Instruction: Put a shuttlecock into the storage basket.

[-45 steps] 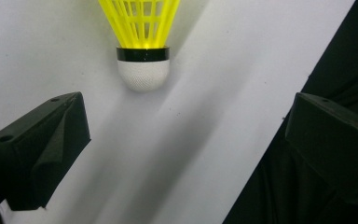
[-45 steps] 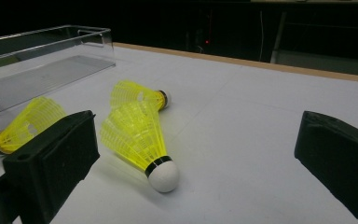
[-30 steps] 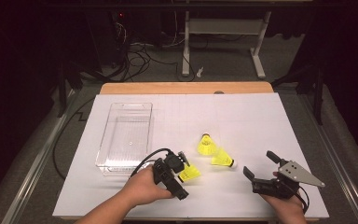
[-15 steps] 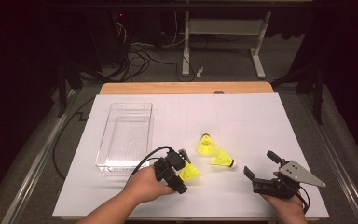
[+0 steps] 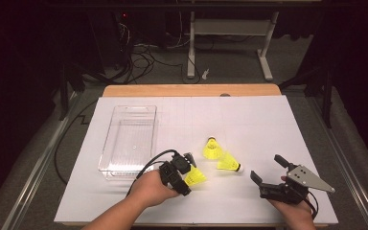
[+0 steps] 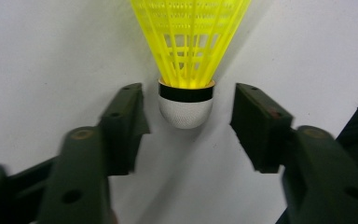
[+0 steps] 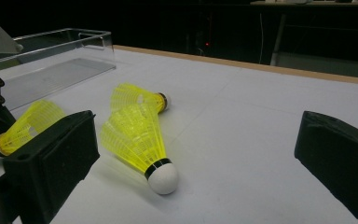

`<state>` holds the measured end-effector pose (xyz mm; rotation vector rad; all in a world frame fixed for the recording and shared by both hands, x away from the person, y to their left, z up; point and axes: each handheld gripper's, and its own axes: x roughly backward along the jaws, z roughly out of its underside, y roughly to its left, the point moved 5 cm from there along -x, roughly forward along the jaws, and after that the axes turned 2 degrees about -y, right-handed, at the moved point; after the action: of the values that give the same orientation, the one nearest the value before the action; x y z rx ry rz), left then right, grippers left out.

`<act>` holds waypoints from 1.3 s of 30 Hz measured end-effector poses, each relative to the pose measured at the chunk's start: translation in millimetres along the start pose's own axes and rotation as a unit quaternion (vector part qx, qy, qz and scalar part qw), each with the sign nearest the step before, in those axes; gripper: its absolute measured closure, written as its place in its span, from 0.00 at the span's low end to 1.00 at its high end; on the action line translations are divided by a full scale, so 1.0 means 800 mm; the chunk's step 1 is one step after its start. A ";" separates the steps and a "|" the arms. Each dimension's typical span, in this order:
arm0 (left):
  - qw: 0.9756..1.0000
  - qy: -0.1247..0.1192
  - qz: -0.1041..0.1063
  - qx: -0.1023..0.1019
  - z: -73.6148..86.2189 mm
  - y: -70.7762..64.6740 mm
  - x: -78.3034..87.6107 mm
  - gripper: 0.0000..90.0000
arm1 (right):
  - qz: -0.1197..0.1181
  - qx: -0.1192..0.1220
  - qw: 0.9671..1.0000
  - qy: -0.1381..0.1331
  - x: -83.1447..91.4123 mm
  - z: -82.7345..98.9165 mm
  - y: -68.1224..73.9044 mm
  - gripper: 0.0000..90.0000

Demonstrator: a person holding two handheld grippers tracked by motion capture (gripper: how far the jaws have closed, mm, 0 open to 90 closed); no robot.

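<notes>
Between left tool (image 6: 186, 126) jaws: shuttlecock (image 6: 189, 70) cork, untouched, jaws just closing; right tool (image 5: 268, 177) spread.

- Table sheet (image 5: 249, 120) is lit brightly from above; the surrounding room is left nearly black.
- Soft shadow is cast beside the shuttlecock (image 6: 186, 70) in the left gripper view.
- Near jaws are rendered blurred in both gripper views.

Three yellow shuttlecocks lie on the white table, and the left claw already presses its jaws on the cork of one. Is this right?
Not quite. In the left gripper view the left claw has been closing, but gaps remain beside the cork of the shuttlecock. It is not pressed yet.
</notes>
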<state>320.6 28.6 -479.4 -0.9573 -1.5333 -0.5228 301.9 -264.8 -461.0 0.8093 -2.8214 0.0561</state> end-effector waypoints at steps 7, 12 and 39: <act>1.000 0.001 -0.005 0.000 -0.001 0.002 -0.004 0.57 | -0.001 0.000 1.000 0.000 0.000 0.000 0.000 0.00; 1.000 0.000 -0.006 0.002 -0.002 0.004 -0.005 0.61 | -0.001 0.000 1.000 0.000 0.000 0.000 0.000 0.00; 1.000 -0.011 -0.008 -0.004 0.000 0.002 0.005 0.72 | -0.001 0.001 1.000 0.000 0.000 0.000 0.000 0.00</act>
<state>321.7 30.5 -476.2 -0.9608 -1.5605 -0.5311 302.0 -264.6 -460.8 0.8138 -2.8206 0.0576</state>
